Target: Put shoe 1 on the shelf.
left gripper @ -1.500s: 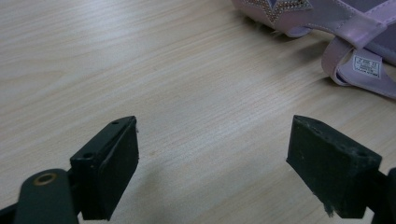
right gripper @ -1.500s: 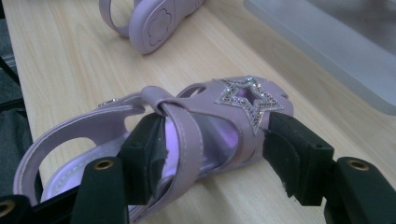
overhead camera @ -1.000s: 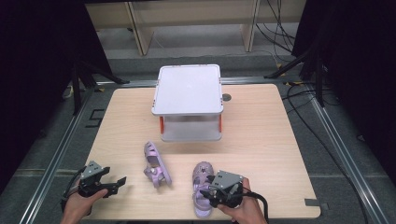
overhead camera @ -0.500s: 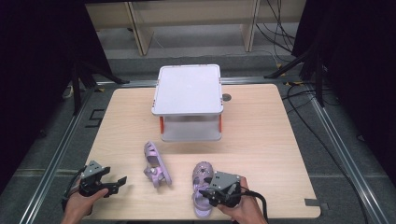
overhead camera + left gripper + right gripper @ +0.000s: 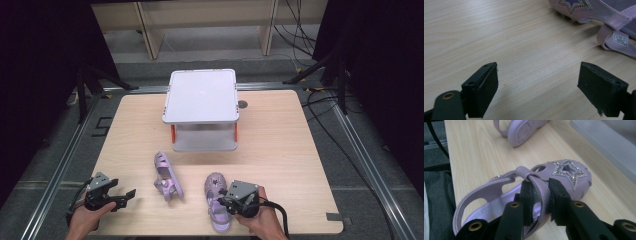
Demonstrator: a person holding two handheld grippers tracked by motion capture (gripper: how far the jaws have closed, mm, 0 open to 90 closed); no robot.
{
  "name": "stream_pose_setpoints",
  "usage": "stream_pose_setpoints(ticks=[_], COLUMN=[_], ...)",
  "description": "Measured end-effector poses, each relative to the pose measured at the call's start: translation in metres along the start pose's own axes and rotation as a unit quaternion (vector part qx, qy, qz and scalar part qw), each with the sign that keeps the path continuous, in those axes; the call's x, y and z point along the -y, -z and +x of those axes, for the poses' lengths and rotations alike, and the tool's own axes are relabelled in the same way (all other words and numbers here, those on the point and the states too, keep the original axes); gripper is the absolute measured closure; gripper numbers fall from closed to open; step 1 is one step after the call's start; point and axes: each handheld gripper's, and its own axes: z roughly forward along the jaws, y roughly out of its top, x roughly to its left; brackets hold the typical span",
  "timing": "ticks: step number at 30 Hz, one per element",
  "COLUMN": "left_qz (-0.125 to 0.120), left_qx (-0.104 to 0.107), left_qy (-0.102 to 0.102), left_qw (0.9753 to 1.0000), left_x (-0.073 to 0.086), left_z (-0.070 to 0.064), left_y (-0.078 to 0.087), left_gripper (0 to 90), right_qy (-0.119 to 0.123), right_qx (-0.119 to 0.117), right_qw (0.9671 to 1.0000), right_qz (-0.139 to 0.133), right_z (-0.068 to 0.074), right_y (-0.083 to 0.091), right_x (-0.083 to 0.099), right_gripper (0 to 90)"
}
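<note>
In the high view the right gripper covers the near sandal's strap and heel side, and both forearms are cut off by the bottom edge. The white box hides its own inside under the lid, and the small dark spot on the tabletop beside it is too small to identify. In the left gripper view the other sandal runs off the top and right edges, and the print on its label is unreadable. In the right gripper view the fingers mask part of the held strap, and the blurred pale edge at upper right is probably the box.
</note>
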Motion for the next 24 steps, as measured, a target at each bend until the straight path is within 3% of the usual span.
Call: stream_pose_setpoints(ticks=[1,2,7,15,17,18,21,24], left_qz=[-0.001,0.005,0.001,-0.007,-0.005,-0.006,-0.01,0.005], left_qx=[0.001,-0.002,0.002,0.003,0.002,0.003,0.008,-0.001], left_qy=[0.0,-0.012,-0.001,0.0,0.001,0.0,-0.005,-0.015], left_qw=[1.0,0.9999,1.0,1.0,1.0,1.0,0.9999,0.9999], left_x=[0.0,-0.001,-0.001,0.001,0.001,0.001,0.001,0.0], left_z=[0.0,0.002,-0.001,0.001,0.001,0.001,0.002,0.003], left_y=[0.0,0.0,0.0,0.003,0.003,0.002,0.001,0.002], left_gripper=[16.0,16.1,16.0,16.0,16.0,16.1,16.1,16.1], right_qy=[-0.001,-0.004,-0.001,-0.022,-0.012,-0.025,-0.034,-0.035], right_qx=[0.0,-0.001,-0.003,0.002,0.007,0.001,-0.005,-0.012], right_qw=[1.0,1.0,1.0,0.9997,0.9999,0.9997,0.9993,0.999], right_qz=[0.0,0.002,0.006,0.006,0.002,0.007,0.017,0.024], right_z=[0.0,0.0,0.0,-0.01,-0.012,-0.012,-0.014,-0.015], right_y=[0.0,0.001,0.002,0.01,0.01,0.011,0.01,0.009], right_x=[0.0,-0.002,-0.005,-0.01,-0.011,-0.011,-0.012,-0.013], right_gripper=[76.1,77.1,78.5,79.3,79.3,79.3,79.4,79.6])
